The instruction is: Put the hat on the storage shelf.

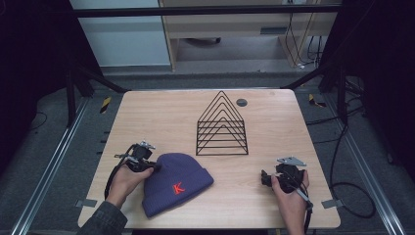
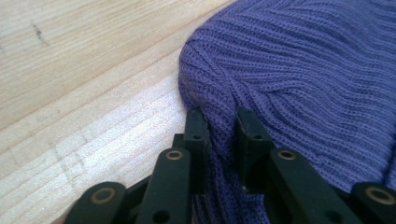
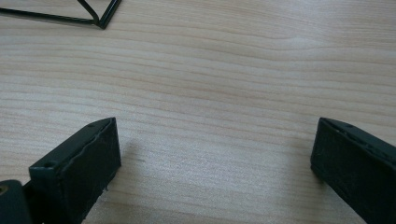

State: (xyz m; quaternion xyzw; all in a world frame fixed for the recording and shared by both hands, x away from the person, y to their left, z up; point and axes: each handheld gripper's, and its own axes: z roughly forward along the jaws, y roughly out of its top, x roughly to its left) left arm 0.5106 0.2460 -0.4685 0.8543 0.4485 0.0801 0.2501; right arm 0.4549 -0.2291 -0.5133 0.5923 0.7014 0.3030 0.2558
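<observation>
So the purple hat [image 1: 177,183] is lying flat on the table [image 1: 264,127], down near the front edge on the left side, with the orange K facing up. The left gripper [image 1: 147,165] is sitting right at the hat's left edge, and in the left gripper view its jaws are pinching a fold of the ribbed knit [image 2: 299,79]. The right gripper [image 1: 266,179] is resting on the table well apart from the hat, jaws spreading wide over bare wood. The black wire rack [image 1: 221,125] is standing upright behind the hat, toward the middle.
</observation>
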